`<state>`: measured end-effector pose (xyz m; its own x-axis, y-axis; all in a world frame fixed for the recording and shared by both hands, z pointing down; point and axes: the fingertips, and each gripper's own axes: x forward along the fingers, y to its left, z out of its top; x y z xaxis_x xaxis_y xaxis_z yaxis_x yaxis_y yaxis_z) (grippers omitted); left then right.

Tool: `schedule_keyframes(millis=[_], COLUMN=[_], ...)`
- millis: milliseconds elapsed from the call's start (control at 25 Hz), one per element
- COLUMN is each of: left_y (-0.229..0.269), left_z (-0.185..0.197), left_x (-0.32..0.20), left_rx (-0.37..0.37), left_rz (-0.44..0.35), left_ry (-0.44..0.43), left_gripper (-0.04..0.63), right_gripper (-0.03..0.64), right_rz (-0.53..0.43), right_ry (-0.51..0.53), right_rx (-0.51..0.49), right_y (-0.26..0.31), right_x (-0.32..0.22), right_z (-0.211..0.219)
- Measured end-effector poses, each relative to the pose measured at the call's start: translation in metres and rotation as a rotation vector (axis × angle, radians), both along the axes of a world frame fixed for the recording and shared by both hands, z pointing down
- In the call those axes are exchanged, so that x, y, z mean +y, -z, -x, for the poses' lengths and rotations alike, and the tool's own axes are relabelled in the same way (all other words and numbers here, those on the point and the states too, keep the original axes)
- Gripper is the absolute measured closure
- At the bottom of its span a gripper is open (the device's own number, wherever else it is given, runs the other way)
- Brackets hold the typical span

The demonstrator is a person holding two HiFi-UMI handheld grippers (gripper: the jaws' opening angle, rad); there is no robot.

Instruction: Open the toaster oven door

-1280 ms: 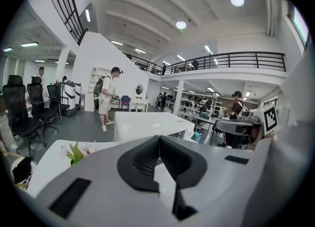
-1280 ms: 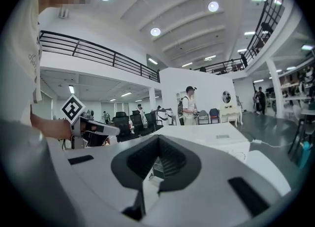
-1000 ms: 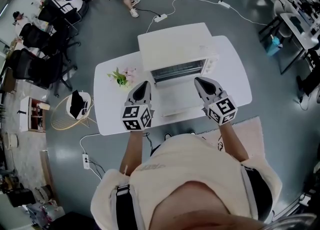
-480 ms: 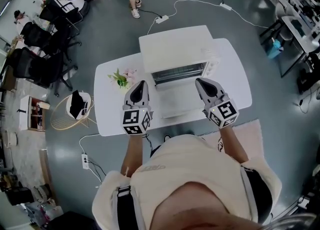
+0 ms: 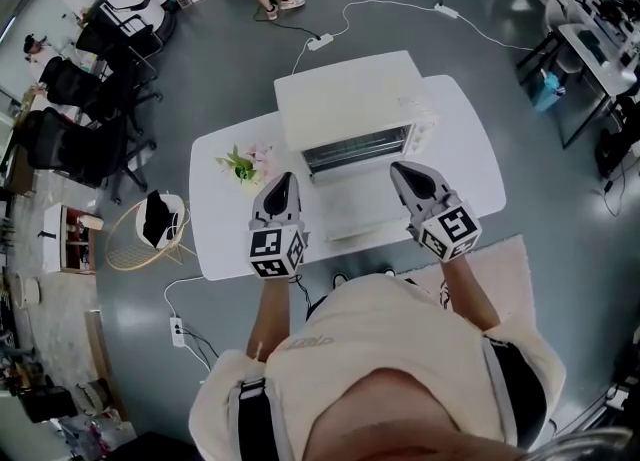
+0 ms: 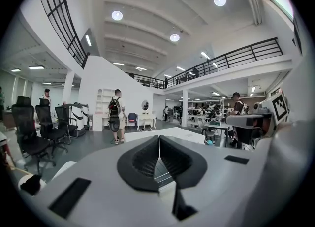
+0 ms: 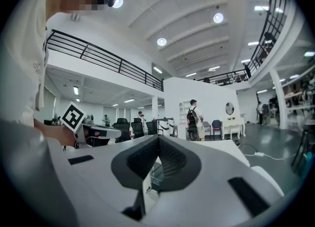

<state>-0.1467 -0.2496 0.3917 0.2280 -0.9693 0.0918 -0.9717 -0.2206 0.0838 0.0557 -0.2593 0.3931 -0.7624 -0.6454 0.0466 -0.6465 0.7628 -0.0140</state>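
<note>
- Head view: the toaster oven (image 5: 350, 99) sat on the white table (image 5: 220, 239), straight ahead of both jaw pairs. Its door (image 5: 350, 204) appeared already dropped flat toward the person, with the racked cavity exposed behind it. The door lay between the two grippers. The left gripper (image 5: 281, 184) was just off the door's left edge and the right gripper (image 5: 408, 171) just off its right edge. Contact with the door could not be confirmed.
- Left gripper view: the left gripper (image 6: 158, 140) had its jaws pressed together with nothing gripped. The toaster oven (image 6: 184, 133) sat beyond the tips, slightly to their right. The right gripper (image 6: 253, 120) was further right.
- Right gripper view: the right gripper (image 7: 158, 142) had its jaws meeting at the tips and held nothing. The toaster oven (image 7: 216, 145) was beyond the tips, to their right. The left gripper (image 7: 96, 132) was off to their left.
- Step: the opening looked done, or at its very end, with both grippers flanking the lowered door.
- Next move, as a judgement: back both grippers away without knocking the door. If the door was not fully down, a closed tip on its far edge would need to press it flat.
</note>
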Motion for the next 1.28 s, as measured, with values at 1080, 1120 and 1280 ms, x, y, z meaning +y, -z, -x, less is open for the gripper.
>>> schedule_keyframes(millis=[1080, 1120, 1280], left_y=[-0.001, -0.001, 0.001], left_z=[0.001, 0.002, 0.003], left_x=[0.008, 0.008, 0.008], left_rx=[0.015, 0.014, 0.015], left_rz=[-0.011, -0.012, -0.009], left_ry=[-0.01, -0.01, -0.018], left_gripper=[0.574, 0.574, 0.574], right_gripper=[0.612, 0.612, 0.612], right_rz=[0.001, 0.001, 0.005], right_ry=[-0.023, -0.025, -0.034], right_rx=[0.066, 0.064, 0.065], right_y=[-0.009, -0.008, -0.008], right_x=[0.009, 0.009, 0.01], right_z=[-0.007, -0.007, -0.006])
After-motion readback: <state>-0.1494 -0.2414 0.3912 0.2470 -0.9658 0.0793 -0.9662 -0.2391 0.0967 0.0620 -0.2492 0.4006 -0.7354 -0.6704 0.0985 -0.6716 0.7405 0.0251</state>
